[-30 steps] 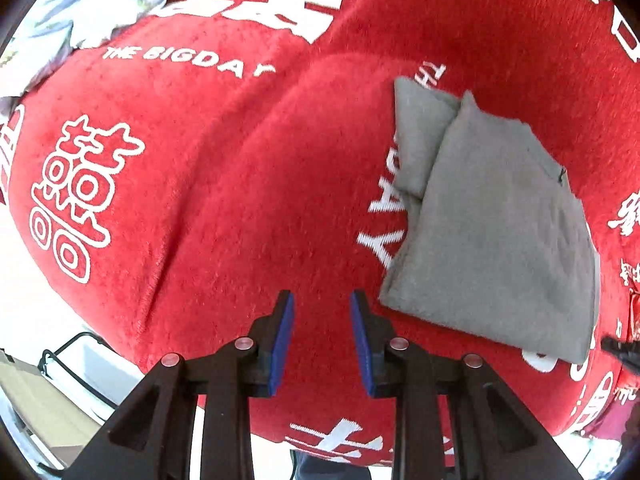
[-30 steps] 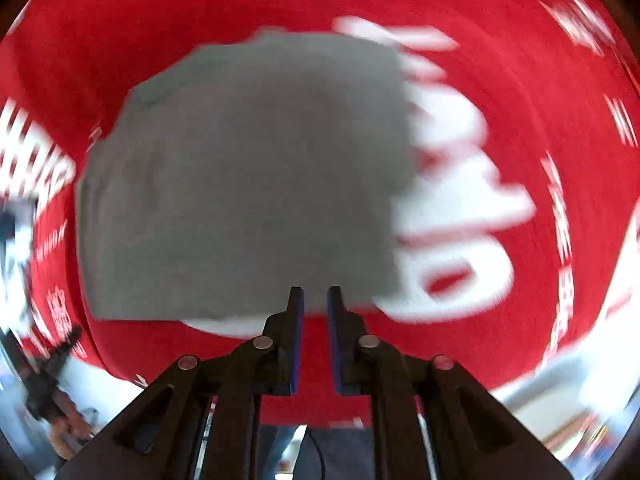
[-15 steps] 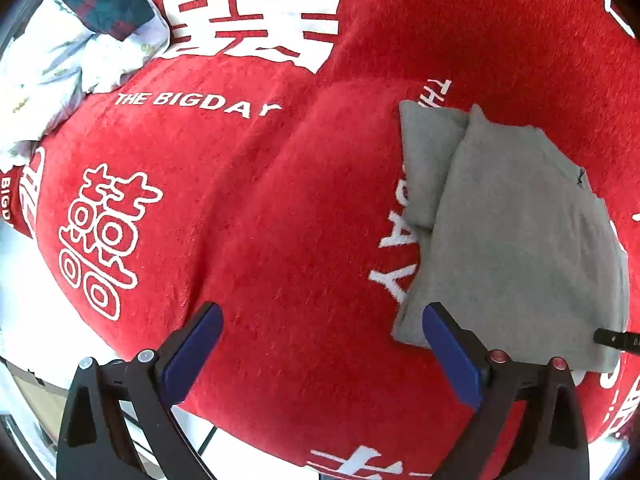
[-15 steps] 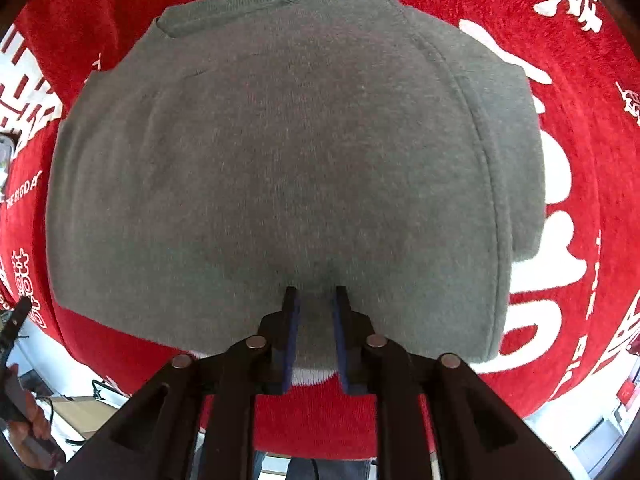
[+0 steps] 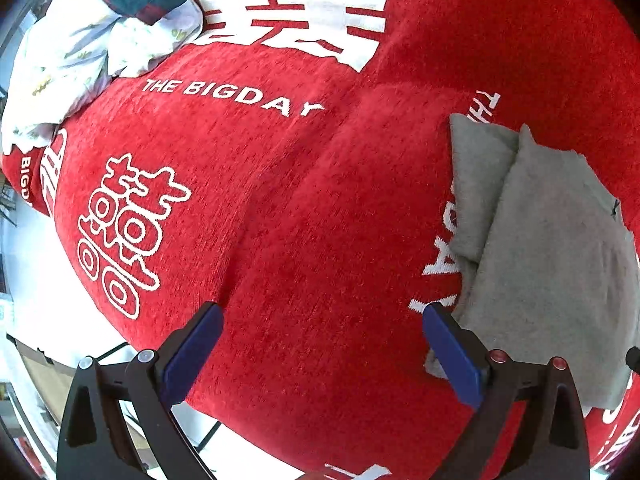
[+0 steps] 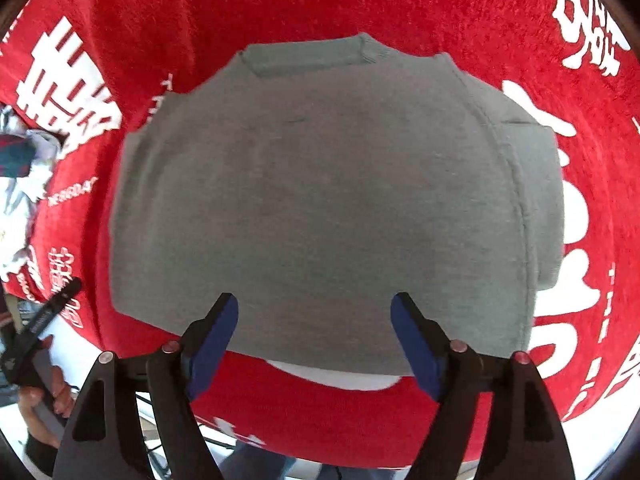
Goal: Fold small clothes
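A small grey knit top [image 6: 320,208] lies flat on the red cloth, sleeves folded in, collar at the far side. In the left wrist view it [image 5: 552,248] lies at the right. My right gripper [image 6: 316,320] is open and empty, hovering over the top's near hem. My left gripper [image 5: 322,328] is open wide and empty above the red cloth, its right finger [image 5: 452,352] by the top's near left corner.
A red cloth [image 5: 280,220] with white characters and "THE BIGDAY" lettering covers the table. A heap of white printed and dark plaid clothes [image 5: 100,28] lies at the far left. The table's front edge runs just below both grippers.
Both grippers opened: the left about half a second ago, the right just now. The right gripper let go of the grey top's near hem. The left drew back slightly.
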Available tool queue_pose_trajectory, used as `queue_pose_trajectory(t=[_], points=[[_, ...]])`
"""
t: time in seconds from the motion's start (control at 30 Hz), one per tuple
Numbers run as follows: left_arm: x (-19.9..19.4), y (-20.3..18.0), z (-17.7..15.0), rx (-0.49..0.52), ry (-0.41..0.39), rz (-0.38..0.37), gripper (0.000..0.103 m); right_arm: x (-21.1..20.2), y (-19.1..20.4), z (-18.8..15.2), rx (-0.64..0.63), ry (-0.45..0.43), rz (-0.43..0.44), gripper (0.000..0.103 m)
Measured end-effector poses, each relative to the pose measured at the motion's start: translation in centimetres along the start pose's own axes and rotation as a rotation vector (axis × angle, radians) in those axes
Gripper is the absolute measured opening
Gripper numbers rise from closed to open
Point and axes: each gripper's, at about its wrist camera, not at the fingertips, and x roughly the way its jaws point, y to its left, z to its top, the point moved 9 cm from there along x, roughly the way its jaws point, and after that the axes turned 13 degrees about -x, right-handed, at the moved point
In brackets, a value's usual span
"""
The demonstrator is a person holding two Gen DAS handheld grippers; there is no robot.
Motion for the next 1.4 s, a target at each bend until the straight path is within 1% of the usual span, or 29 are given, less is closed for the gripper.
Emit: queue_pose_trajectory(t=[0.07,0.1,0.17,0.4,0.57,0.67,0.77,0.97,1.4], points=[[0.1,-0.3,-0.1,-0.002,0.011,-0.023,0.1,0.0,0.5,0.5,0.022,-0.008,0.022,0.083],[0.1,-0.4,0.0,0.0,0.014,-0.028,0.102,-0.4,0.6,0.2,0.032,-0.016,0.033,0.083],[0.0,-0.9,0.0,0.007,0.008,-0.031,0.102,0.1,1.0,0.6,0.048,-0.028,0.05,0.084],[-0.6,-3.8,0.2,0.095,0.005,-0.048,0.102,0.5,0.5,0.4,0.158,-0.06,0.129,0.085],[-0.3,-5.1,-0.1,0.136,0.027,-0.062,0.102,1.0,0.4,-0.2,0.168,-0.025,0.128,0.085],[0.3,-5.6,-0.9,0.169,0.061,-0.067,0.102,1.7,1.2,-0.6,0.169,0.022,0.164,0.085],[0.4,-5.8,-1.5,0.195,0.077,-0.066,0.102,2.3,1.5,-0.9,0.17,0.037,0.166,0.085],[0.6,-6.0,-1.6,0.208,0.091,-0.06,0.102,3.1,1.8,-1.6,0.195,0.05,0.188,0.085],[1.0,-6.1,-1.7,0.233,0.1,-0.041,0.102,3.6,2.5,-2.7,0.237,0.049,0.238,0.085]])
